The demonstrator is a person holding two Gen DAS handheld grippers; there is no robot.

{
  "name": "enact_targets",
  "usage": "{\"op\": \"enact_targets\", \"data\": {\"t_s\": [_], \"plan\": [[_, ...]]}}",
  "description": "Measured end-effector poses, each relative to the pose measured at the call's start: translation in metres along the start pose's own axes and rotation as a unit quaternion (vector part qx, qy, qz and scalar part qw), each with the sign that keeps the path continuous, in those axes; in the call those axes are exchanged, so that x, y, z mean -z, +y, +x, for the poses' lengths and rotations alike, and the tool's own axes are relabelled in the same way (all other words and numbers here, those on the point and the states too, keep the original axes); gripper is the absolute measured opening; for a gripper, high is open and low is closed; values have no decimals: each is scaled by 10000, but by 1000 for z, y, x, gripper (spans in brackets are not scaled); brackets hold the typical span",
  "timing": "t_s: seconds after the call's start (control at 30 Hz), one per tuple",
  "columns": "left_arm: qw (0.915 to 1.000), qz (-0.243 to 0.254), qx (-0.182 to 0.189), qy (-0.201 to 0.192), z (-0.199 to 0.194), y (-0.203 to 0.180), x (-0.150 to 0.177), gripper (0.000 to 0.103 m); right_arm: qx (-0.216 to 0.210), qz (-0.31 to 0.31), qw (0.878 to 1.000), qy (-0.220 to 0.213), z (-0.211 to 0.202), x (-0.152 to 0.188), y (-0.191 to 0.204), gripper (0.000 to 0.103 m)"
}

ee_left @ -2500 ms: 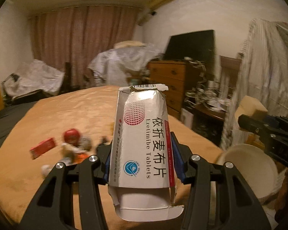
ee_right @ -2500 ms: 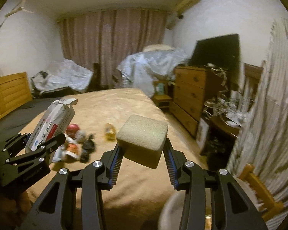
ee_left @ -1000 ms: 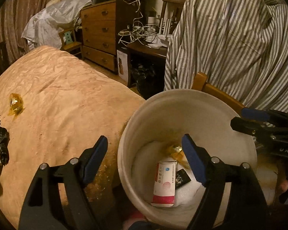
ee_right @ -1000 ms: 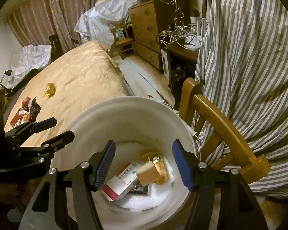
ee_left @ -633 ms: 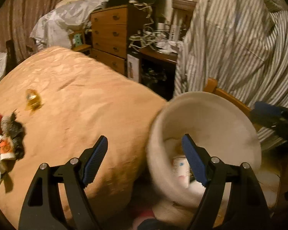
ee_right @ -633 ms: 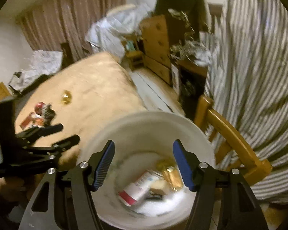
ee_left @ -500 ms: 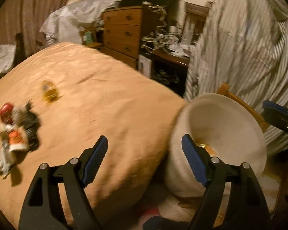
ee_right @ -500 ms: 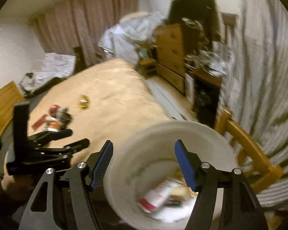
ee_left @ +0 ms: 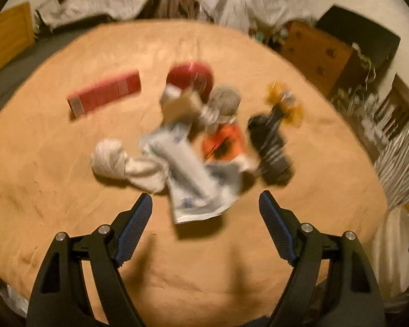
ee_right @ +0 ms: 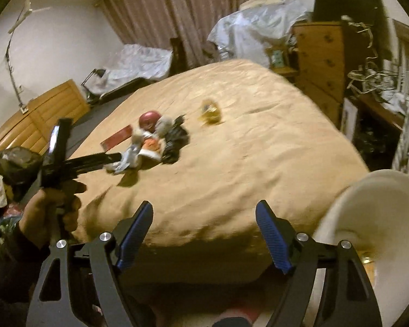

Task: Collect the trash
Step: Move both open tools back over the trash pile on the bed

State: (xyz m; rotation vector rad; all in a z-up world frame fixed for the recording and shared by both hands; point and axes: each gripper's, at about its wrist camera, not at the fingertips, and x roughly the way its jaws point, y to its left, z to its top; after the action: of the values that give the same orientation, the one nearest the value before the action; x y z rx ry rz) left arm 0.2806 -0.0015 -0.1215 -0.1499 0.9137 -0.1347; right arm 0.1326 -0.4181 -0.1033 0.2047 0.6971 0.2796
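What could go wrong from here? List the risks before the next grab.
1. The trash pile is tangled and overlapping, so the open left gripper may pinch several pieces or only a flimsy corner of the white wrapper.
2. The yellow wrapper lies apart from the pile and could get missed.
3. The white bin sits beside the bed edge; the right gripper, jaws opening and empty, could knock it.
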Motion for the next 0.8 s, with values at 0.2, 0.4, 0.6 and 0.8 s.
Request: {"op": "enact_targets", "data": {"t_s": [0.2, 0.4, 0.6, 0.8], "plan": [[9980, -79, -622, 66, 18, 50, 1, 76, -134, -128, 9995, 239, 28, -1, 19, 78], [9984, -341, -450, -62, -4, 82, -4, 76, -275, -155, 9983, 481, 55, -1, 20, 80], [9985, 174, -330, -394, -17, 76, -7, 76, -583, -230, 9958, 661, 90, -3, 42, 80], [9935, 1030, 196, -452, -2, 105, -40, 91, -732, -410, 9928, 860, 110, 0, 61, 80]]}}
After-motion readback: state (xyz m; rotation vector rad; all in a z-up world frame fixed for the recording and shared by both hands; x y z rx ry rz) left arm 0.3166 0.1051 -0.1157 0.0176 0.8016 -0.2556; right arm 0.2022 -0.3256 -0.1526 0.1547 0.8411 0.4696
